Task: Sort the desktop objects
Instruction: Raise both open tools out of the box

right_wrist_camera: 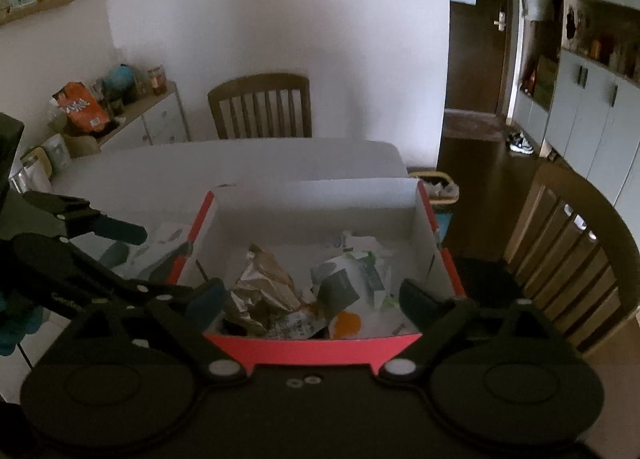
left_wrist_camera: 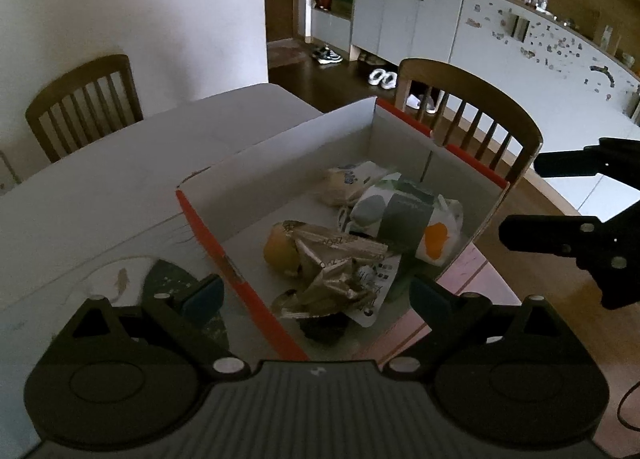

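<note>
Dining room, dim; white table (right_wrist_camera: 240,163) with chairs around.

Item: red-edged cardboard box (right_wrist_camera: 320,347) at the table's corner, holding crumpled snack wrappers (left_wrist_camera: 336,271) and a white printed pouch (left_wrist_camera: 404,219).

Left gripper (left_wrist_camera: 316,293) and right gripper (right_wrist_camera: 310,297): fingers spread wide, grasping nothing, above the box.

Handling: we judge contents deposited; lift straight clear of the walls. Table edge and chair (left_wrist_camera: 472,111) are close on the right; open tabletop lies beyond.

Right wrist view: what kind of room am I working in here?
Most likely a home dining area: wooden slat-back chairs stand around a white table, with built-in cabinets and shoes on the floor near a door.
</note>
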A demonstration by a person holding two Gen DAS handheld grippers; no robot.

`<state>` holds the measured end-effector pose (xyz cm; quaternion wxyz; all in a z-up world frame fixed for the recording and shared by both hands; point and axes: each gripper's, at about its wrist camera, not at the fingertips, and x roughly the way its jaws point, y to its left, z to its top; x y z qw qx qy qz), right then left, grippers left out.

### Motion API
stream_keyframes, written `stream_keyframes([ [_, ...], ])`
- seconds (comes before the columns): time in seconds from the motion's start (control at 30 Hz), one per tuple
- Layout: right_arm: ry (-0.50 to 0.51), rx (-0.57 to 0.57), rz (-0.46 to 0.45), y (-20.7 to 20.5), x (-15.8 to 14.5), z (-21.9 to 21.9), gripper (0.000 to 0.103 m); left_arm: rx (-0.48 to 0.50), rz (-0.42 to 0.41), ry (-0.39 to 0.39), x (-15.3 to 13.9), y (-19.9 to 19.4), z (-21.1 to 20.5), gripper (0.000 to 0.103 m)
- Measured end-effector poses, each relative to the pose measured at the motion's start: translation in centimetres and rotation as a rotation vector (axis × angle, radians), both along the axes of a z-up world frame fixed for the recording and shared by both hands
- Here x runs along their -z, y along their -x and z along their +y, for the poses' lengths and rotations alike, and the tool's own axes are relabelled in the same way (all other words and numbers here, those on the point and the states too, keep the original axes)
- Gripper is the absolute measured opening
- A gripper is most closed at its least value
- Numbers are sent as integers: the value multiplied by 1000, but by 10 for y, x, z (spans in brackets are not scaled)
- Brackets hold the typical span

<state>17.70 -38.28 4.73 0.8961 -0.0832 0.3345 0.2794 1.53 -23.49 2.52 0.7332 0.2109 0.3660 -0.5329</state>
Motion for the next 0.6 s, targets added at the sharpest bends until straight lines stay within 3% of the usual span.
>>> stream_keyframes([
  [0.43,-10,39,-2,25,11,0,95,-82,32,46,3,8,34,100],
  [0.6,-14,46,15,32,19,-2,95,-93,-15,39,10,13,41,100],
])
